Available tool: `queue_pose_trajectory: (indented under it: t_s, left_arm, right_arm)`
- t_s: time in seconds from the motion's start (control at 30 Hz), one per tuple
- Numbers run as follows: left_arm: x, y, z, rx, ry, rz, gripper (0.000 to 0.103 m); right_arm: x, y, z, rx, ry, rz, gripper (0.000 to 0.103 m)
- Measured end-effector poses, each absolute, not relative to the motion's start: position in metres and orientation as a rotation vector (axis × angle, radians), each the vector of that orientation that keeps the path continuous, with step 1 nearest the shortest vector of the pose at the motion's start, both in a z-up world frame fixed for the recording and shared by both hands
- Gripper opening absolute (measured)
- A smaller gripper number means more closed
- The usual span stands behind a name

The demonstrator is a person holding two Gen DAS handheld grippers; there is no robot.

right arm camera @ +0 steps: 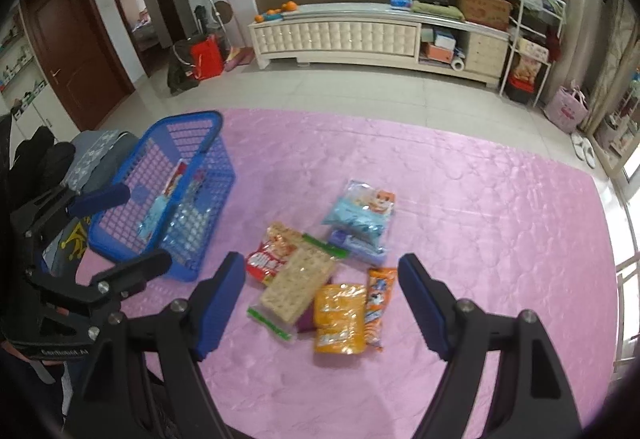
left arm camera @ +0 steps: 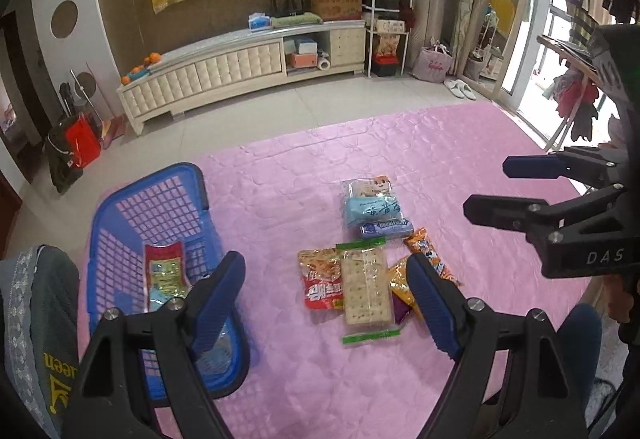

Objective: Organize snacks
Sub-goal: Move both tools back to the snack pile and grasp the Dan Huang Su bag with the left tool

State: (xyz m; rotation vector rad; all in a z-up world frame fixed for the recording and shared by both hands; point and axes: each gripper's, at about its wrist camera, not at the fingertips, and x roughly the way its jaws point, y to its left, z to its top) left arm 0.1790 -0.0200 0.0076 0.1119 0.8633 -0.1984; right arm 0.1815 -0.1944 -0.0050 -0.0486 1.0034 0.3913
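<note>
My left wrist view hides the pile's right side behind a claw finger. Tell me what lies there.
Observer: A yellow-orange bag lies flat there, side by side with the long orange packet.
Operator: Report which claw is lined up on it.
Observer: The right claw. It is open and empty, and in its own view the bag shows between its two fingers.
</note>
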Motion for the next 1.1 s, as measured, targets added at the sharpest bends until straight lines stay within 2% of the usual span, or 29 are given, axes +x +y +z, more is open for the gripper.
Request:
queue_pose_trajectory:
  t_s: [0.6,1.1]
  left_arm:
    - [0.279,-0.059,-0.027,0.058,0.985,-0.245,0.081]
    - [0.35,-0.116,-0.101,0.083,1.132,-0.297,0.081]
  right_arm:
    - [0.253,-0.243,-0.047,0.008,1.077,0.299,0.082]
    - [0.287,-0.293,-0.114,0.081,1.174,0.256,0.083]
